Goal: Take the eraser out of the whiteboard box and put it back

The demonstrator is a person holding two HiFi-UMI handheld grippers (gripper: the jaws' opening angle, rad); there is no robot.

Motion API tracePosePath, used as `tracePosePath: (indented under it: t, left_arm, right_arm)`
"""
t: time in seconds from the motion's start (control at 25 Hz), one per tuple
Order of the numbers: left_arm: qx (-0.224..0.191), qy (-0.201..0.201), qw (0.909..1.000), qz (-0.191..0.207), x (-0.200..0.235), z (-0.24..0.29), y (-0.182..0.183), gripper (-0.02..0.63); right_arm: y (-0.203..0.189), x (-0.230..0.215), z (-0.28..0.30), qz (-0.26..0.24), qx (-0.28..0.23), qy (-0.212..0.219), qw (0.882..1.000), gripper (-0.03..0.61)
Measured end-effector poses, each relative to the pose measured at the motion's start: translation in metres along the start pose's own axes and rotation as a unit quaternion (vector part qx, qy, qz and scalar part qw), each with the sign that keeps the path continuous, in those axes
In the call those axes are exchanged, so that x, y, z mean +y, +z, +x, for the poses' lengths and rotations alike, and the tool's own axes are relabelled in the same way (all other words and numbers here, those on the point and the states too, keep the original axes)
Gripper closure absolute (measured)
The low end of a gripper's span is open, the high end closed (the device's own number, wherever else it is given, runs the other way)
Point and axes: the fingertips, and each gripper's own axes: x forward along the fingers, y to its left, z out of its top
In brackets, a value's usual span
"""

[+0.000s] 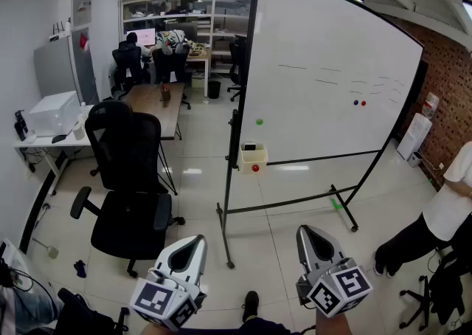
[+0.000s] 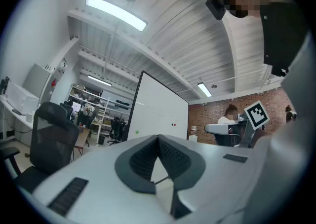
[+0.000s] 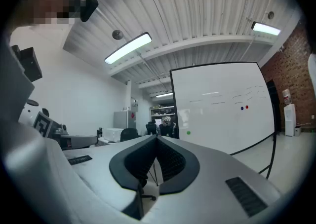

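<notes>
A small cream whiteboard box [image 1: 253, 158] with a red dot on its front hangs at the lower left of the big whiteboard [image 1: 324, 83]. A dark eraser [image 1: 250, 147] shows at the box's top. Both grippers are held low and level, well short of the board. In the head view my left gripper [image 1: 198, 240] and right gripper [image 1: 306, 231] point toward it. Each is shut, with nothing between its jaws, as the left gripper view [image 2: 158, 137] and the right gripper view [image 3: 157, 138] show. The whiteboard [image 3: 222, 109] stands ahead in the right gripper view.
A black office chair [image 1: 129, 178] stands left of the whiteboard's stand [image 1: 225, 230]. Desks [image 1: 155, 101] and more chairs fill the back left. A person [image 1: 442, 215] stands at the right edge. Green [image 1: 259, 122], blue and red magnets [image 1: 359, 102] sit on the board.
</notes>
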Motion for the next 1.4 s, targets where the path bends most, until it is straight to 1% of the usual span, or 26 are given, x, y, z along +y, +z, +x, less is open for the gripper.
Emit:
tracePosePath:
  t: [0.08, 0.16, 0.28, 0.36, 0.52, 0.72, 0.84, 1.04, 1.12, 1.28, 1.4]
  left_arm:
    - [-0.002, 0.012, 0.9999, -0.007, 0.013, 0.016, -0.002, 0.598]
    - [-0.003, 0.016, 0.9998, -0.007, 0.024, 0.036, -0.004, 0.598]
    - [-0.011, 0.014, 0.9998, 0.005, 0.031, 0.074, 0.003, 0.598]
    - [-0.015, 0.019, 0.9997, 0.011, 0.038, 0.102, 0.008, 0.598]
    - [-0.014, 0.032, 0.9993, 0.014, 0.058, 0.161, 0.013, 0.598]
    - [-0.016, 0.044, 0.9986, 0.026, 0.066, 0.229, 0.021, 0.598]
    - [-0.014, 0.054, 0.9979, 0.031, 0.073, 0.262, 0.023, 0.598]
    - [0.0, 0.08, 0.9965, 0.026, 0.093, 0.301, 0.021, 0.598]
    - [0.006, 0.08, 0.9964, 0.025, 0.101, 0.312, 0.02, 0.598]
    - [0.006, 0.083, 0.9963, 0.023, 0.129, 0.341, 0.021, 0.598]
    - [0.007, 0.072, 0.9972, 0.02, 0.156, 0.36, 0.02, 0.598]
  right_arm:
    - [-0.002, -0.008, 0.019, -0.003, 0.002, 0.011, 1.0, 0.558]
    - [-0.002, -0.02, 0.038, -0.004, 0.0, 0.016, 1.0, 0.558]
    - [-0.001, -0.047, 0.071, 0.003, -0.002, 0.02, 1.0, 0.558]
    - [0.001, -0.066, 0.095, 0.009, -0.002, 0.029, 1.0, 0.558]
    - [0.003, -0.104, 0.144, 0.005, -0.007, 0.044, 0.999, 0.558]
    - [-0.003, -0.154, 0.193, 0.008, 0.011, 0.063, 0.998, 0.558]
    - [-0.003, -0.176, 0.217, 0.013, 0.014, 0.075, 0.997, 0.558]
    - [-0.012, -0.202, 0.26, 0.025, 0.03, 0.094, 0.995, 0.558]
    - [-0.014, -0.207, 0.275, 0.031, 0.034, 0.096, 0.994, 0.558]
    - [-0.019, -0.218, 0.313, 0.037, 0.037, 0.092, 0.994, 0.558]
    - [-0.024, -0.217, 0.341, 0.032, 0.037, 0.082, 0.995, 0.558]
